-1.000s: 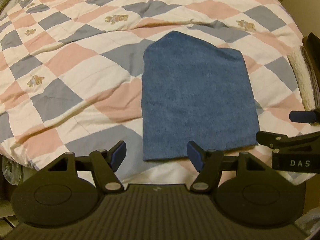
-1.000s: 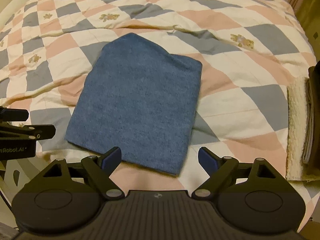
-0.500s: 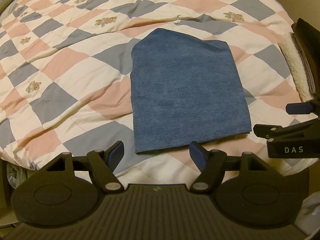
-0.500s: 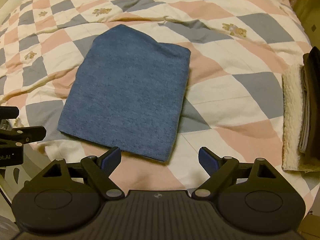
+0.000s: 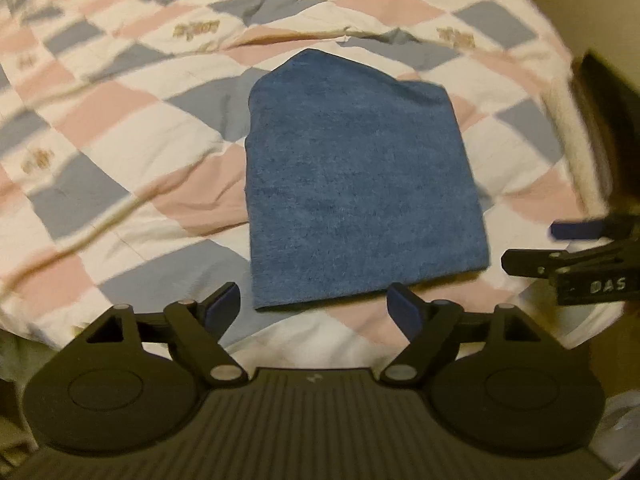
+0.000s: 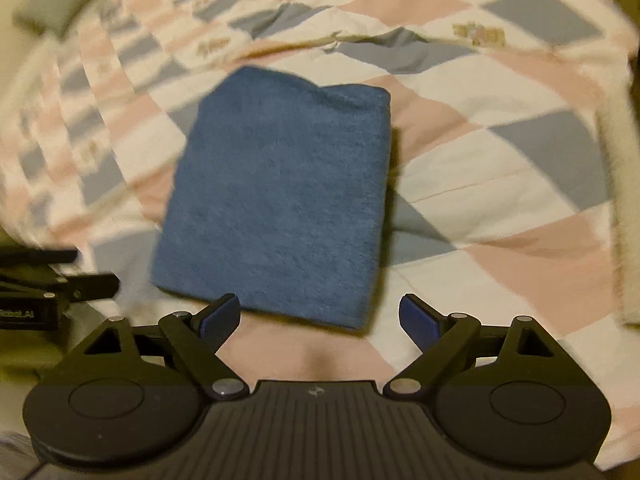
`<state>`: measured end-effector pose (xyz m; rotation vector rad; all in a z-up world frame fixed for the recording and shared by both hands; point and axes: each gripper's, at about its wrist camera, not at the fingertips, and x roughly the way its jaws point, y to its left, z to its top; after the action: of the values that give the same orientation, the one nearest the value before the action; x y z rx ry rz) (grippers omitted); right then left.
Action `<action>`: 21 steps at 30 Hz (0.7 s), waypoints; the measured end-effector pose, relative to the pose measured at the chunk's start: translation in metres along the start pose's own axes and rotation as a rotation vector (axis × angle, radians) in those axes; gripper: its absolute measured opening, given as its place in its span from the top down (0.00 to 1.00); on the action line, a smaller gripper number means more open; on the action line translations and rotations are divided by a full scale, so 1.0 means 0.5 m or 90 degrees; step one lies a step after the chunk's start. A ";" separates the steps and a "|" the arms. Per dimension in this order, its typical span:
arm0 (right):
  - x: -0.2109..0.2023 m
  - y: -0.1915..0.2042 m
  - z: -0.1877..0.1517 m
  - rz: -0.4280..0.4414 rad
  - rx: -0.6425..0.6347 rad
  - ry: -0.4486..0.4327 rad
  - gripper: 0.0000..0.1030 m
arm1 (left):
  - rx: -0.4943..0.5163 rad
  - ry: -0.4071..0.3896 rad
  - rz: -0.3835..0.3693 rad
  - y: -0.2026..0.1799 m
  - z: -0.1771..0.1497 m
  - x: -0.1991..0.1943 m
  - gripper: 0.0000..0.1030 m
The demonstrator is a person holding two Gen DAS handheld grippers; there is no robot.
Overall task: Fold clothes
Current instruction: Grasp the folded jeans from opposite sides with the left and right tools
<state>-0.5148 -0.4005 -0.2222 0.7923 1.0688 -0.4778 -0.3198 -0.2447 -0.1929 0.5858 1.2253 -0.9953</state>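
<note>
- The jaws of both tools stand spread wide and hold nothing: the left gripper (image 5: pixel 314 307) hangs just short of the near edge of the blue garment (image 5: pixel 360 192), and the right gripper (image 6: pixel 320 314) sits over that same near edge, toward its right corner, without closing on it.
- The blue garment (image 6: pixel 276 200) lies flat on the quilted bedspread (image 5: pixel 120 152), roughly in the middle of the bed and close to the near side; a stack of folded things (image 5: pixel 600 120) sits well apart at the right edge.
- It looks like soft, fleecy knit, already folded into a thick slab of several layers. I judge it light, limp and not slippery; it should sag and open up if lifted by a single layer or by one corner alone.
- The best hold is probably the two near corners, one per tool, with each pinch taking the whole stack of layers so that none peels away. The soft quilt beneath will give, so a lower finger could likely be slid under the edge.
- Its long axis runs away from the cameras, near edge to far edge. The near end is square-cut; the far end comes to a blunt peak on the left and a flatter shoulder on the right, so it points toward the far side of the bed.
- Folding across the short axis, near edge carried to the far end, would halve it.
</note>
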 end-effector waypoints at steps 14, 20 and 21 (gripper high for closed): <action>0.180 -0.220 0.084 0.210 0.233 -0.006 0.12 | -0.151 0.002 -0.180 0.191 0.105 0.220 0.19; 0.273 -0.242 0.108 0.271 0.252 0.026 0.12 | -0.244 0.024 -0.311 0.252 0.112 0.306 0.19; 0.285 -0.245 0.111 0.280 0.257 0.026 0.11 | -0.251 0.023 -0.327 0.256 0.115 0.315 0.19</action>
<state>-0.5067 -0.5181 -0.3785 1.3631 0.8091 -0.3029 -0.1766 -0.2792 -0.3442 -0.0293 1.5966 -1.1223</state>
